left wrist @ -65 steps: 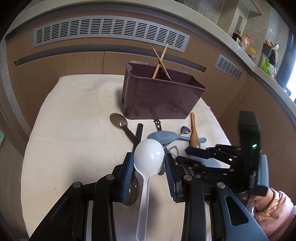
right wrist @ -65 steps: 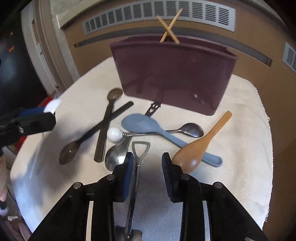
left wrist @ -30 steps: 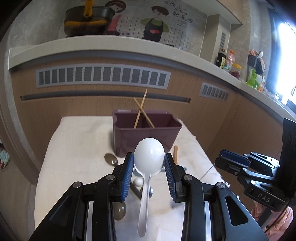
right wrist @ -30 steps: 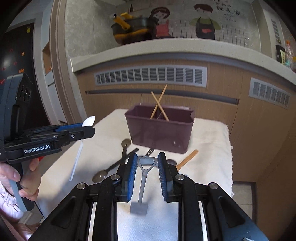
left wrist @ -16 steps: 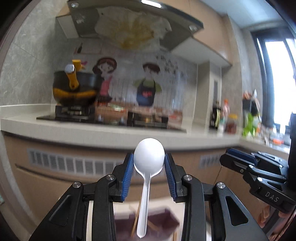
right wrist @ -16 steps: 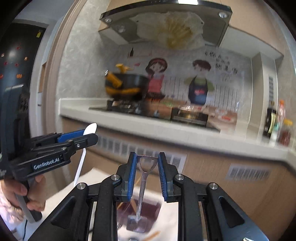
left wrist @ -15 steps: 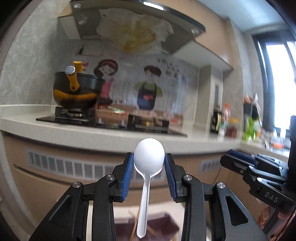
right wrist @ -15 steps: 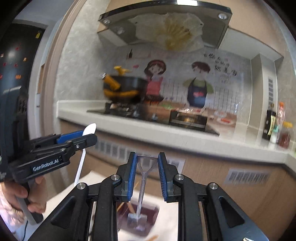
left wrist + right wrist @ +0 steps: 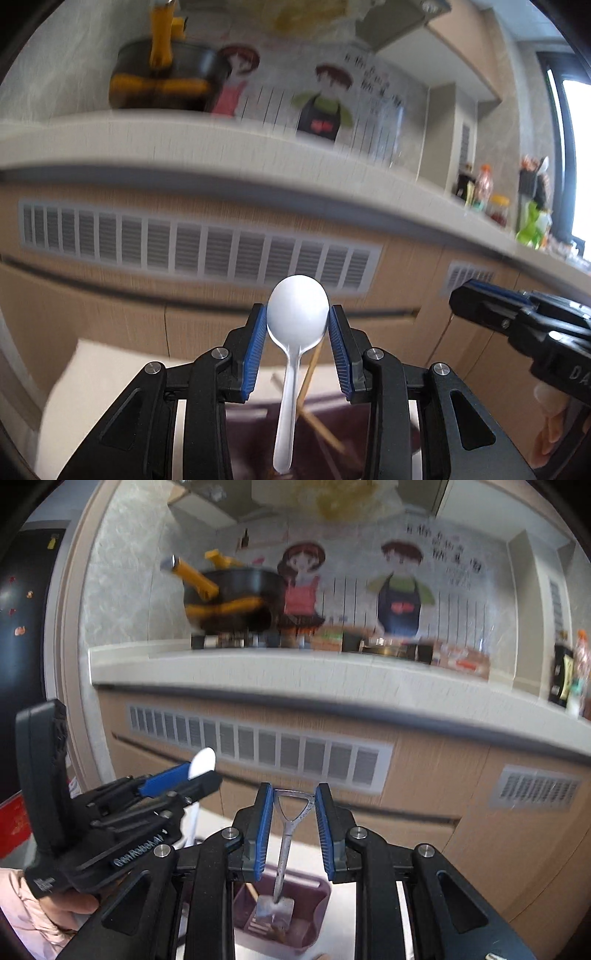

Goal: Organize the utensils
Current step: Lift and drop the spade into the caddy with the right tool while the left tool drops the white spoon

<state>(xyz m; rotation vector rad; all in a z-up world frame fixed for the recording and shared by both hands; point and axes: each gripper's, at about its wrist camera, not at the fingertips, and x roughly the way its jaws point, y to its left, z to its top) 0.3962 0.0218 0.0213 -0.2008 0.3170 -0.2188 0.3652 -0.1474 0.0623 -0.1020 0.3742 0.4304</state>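
utensils are what i'm sorting, and right now i have one in each claw, both carried above the purple holder [image 9: 284, 910]. my left gripper [image 9: 297, 332] is pinching the bowl of a white plastic spoon [image 9: 297, 314] between its blue pads [image 9: 255, 343], with the handle hanging straight down toward the holder's dark opening at the bottom of the left wrist view. a pair of wooden chopsticks [image 9: 314, 373] leans inside that holder, crossing just behind the spoon's handle. my right gripper [image 9: 294, 825] is clamped on the triangular loop end of a small metal spatula [image 9: 286, 834], whose flat blade dangles low, right over the holder's mouth or just into it; i can't tell which from this angle. in the right wrist view i can also see the left tool off to the side with a hand [image 9: 70, 904] around its grip. i judge this as the carry-and-drop step: both pieces are lifted and lined up, neither yet released. the background is smeared, so i read the rig as in motion. next i'd want to lower each piece until its tip sits well inside the walls, keep them clear of the chopsticks, then ease the jaws apart one at a time so nothing tips out over the rim.
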